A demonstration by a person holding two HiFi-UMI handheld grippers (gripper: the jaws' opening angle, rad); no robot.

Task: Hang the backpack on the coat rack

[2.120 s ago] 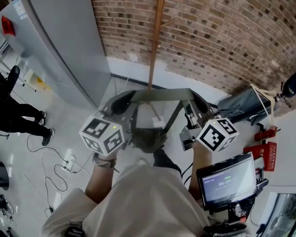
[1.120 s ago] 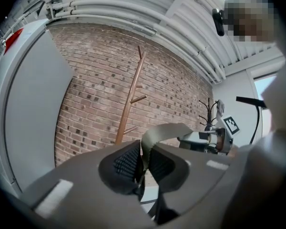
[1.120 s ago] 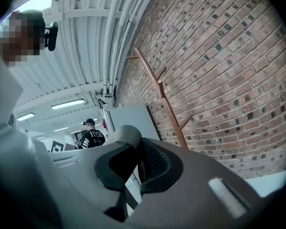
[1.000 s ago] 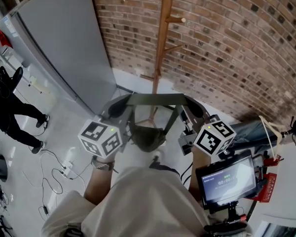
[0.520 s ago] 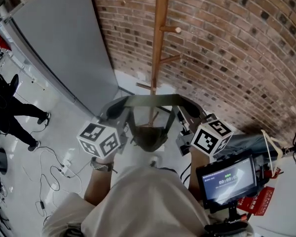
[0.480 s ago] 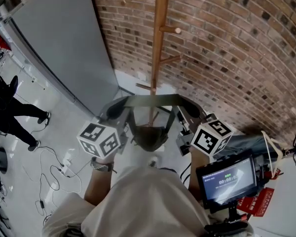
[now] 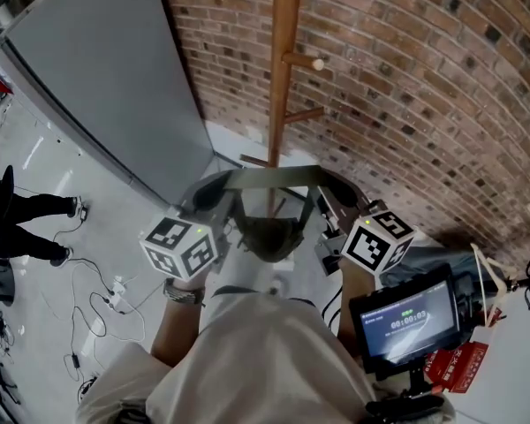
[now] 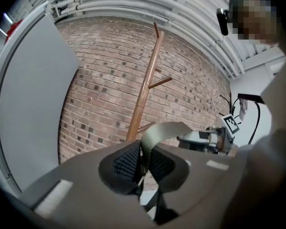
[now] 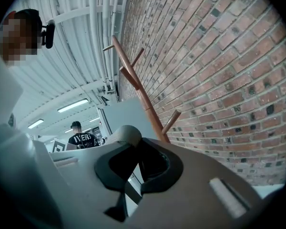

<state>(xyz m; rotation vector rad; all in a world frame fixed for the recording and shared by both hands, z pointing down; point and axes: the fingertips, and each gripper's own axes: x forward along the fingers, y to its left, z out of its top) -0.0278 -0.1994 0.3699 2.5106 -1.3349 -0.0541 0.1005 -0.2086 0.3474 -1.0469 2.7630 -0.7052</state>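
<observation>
Head view: left gripper point(image 7: 210, 193) and right gripper point(image 7: 336, 194) stretch the strap point(image 7: 269, 177) level, the backpack point(image 7: 265, 232) dangling between them and the coat rack point(image 7: 283, 51) ahead. Left gripper view: jaws pinched tight on the strap. Right gripper view: jaws squeezed on the strap too, brick wall point(image 9: 219, 70) behind.

The backpack point(image 7: 266, 237) hangs by its strap point(image 7: 274, 177) between the left gripper point(image 7: 210, 193) and the right gripper point(image 7: 334, 189) (each clamped on one strap end), with the coat rack point(image 7: 281, 69) beyond it against the brick wall point(image 7: 406, 78) and a flat panel point(image 7: 106, 78) to the left.
</observation>
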